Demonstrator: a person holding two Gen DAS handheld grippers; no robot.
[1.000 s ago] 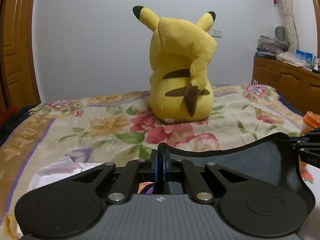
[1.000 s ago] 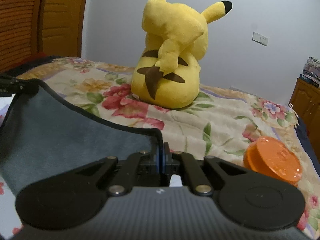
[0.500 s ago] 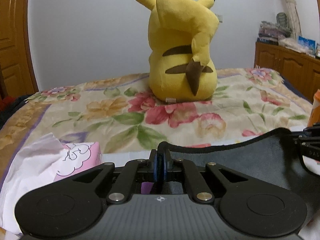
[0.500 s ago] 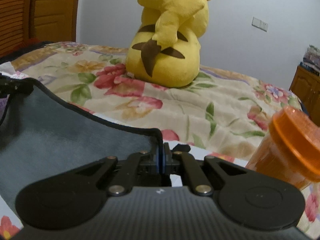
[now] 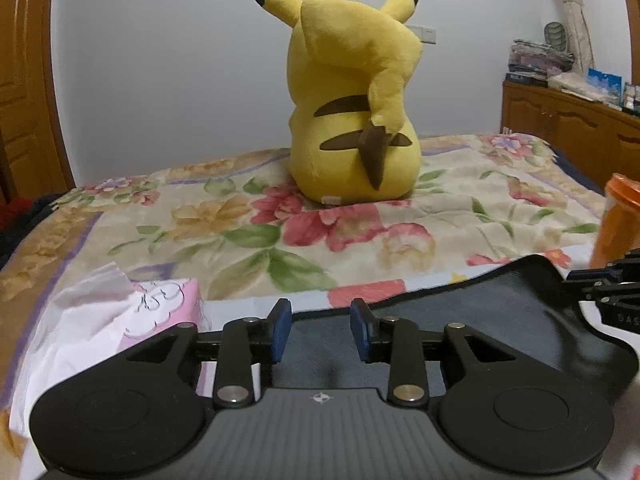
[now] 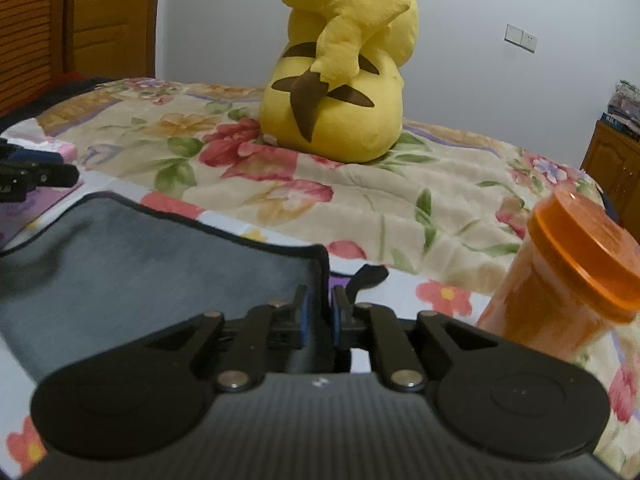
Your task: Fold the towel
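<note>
The dark grey towel (image 5: 480,312) with black edging lies on the floral bedspread, low in both views (image 6: 140,256). My left gripper (image 5: 319,332) is open, its blue-padded jaws apart just above the towel's near left part, holding nothing. My right gripper (image 6: 319,316) has its jaws slightly apart around the towel's right corner edge, which stands between the pads; the grip looks loosened. The right gripper also shows at the right edge of the left wrist view (image 5: 608,292), and the left gripper shows at the left edge of the right wrist view (image 6: 36,174).
A big yellow Pikachu plush (image 5: 352,108) sits on the bed (image 5: 240,220) behind the towel. An orange lidded jar (image 6: 568,276) stands close to the right gripper. A pink tissue pack with white tissue (image 5: 120,312) lies left. A wooden cabinet (image 5: 568,128) stands far right.
Both grippers came down toward the bed with the towel. The left gripper opened and let go of the towel. The right gripper's jaws parted slightly.
</note>
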